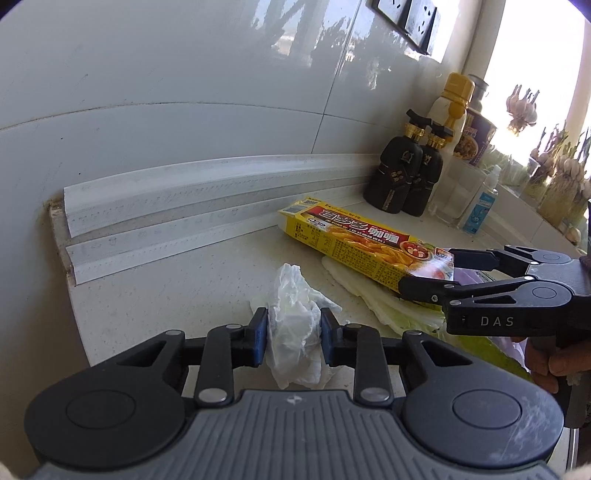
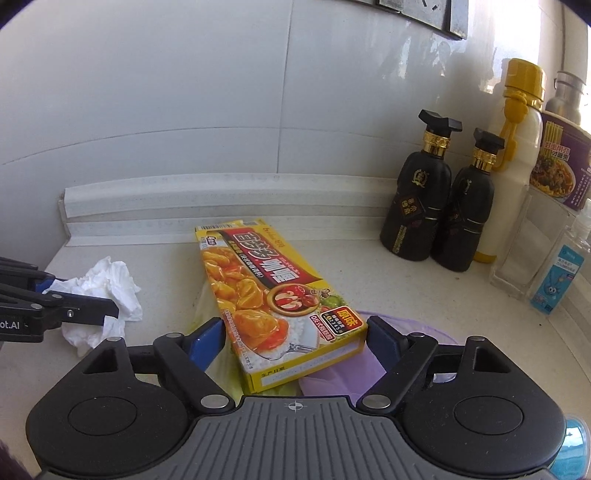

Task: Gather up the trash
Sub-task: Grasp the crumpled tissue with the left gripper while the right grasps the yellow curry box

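- Plainly, the left hand-held gripper (image 1: 293, 338) has its blue pads pressed to either side of the crumpled tissue (image 1: 295, 332). The jaws stand narrow and the paper bulges between them, so I judge it gripped, though the wad rests on the worktop (image 1: 177, 280) and is not yet lifted.
- The right hand-held gripper (image 2: 295, 341) stands wide. Its pads flank the near end of the curry box (image 2: 273, 295), with a gap showing at least on the right side, so this looks like a squeeze being lined up across the box's width.
- The box lies flat, label up, running from 6 o'clock toward 11 o'clock in the right wrist view. It sits on a pale cabbage leaf (image 1: 388, 299), and a lilac plastic bag (image 2: 343, 376) lies under its near corner at 5 o'clock. The bag is likely where the trash is meant to go.
- The tissue is at 9 o'clock from the box, near it but apart.
- Farther off, at 2 o'clock, two black sauce bottles (image 2: 439, 206) stand upright against the wall beside a white bottle with a yellow cap (image 2: 513, 162), a clear glass jar (image 2: 517, 251) and a small spray bottle (image 2: 557, 273). These are stored goods, not rubbish.
- The worktop is pale speckled stone. A white sealing strip (image 1: 207, 192) runs along its back edge, under glossy white wall tiles (image 1: 184, 74) with sockets (image 1: 406, 18) above. Bright window light comes in at 3 o'clock.
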Demonstrator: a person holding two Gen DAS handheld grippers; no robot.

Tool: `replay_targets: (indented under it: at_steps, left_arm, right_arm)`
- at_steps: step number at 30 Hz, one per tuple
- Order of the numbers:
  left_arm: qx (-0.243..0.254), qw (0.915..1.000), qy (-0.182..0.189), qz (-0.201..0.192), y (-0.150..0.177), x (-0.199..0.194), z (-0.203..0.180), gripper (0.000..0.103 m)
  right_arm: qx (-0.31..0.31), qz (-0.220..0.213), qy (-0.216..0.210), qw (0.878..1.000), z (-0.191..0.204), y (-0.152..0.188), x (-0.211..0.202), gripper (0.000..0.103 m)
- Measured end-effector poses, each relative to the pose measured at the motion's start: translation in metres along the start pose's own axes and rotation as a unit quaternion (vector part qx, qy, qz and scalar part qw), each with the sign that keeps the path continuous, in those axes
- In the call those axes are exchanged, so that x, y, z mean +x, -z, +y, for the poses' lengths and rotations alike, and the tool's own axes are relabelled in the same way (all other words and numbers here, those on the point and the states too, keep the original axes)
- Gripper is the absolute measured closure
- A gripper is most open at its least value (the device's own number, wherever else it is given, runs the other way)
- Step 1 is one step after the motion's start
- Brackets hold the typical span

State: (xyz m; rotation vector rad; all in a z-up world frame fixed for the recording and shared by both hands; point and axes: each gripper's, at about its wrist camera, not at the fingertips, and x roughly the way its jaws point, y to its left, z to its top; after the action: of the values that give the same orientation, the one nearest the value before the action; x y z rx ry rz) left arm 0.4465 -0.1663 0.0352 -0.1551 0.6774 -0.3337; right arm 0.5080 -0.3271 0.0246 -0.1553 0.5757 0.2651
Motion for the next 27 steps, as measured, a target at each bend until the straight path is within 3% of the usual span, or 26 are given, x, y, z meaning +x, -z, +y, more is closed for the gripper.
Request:
replay_targets:
  at_steps: [11, 27]
  left_arm:
    - [-0.008, 1.0, 0.002, -0.004, 0.005, -0.01, -0.008, 0.082]
    - [0.001, 0.9999, 0.012, -0.012, 0.02, -0.051, -0.035, 0.083]
  right_arm:
    - [0.009, -0.034, 0.015, 0.999, 0.019, -0.008, -0.04, 0.02]
    - [0.079, -0.031, 0.055, 0.995, 0.026, 0.009, -0.111, 0.02]
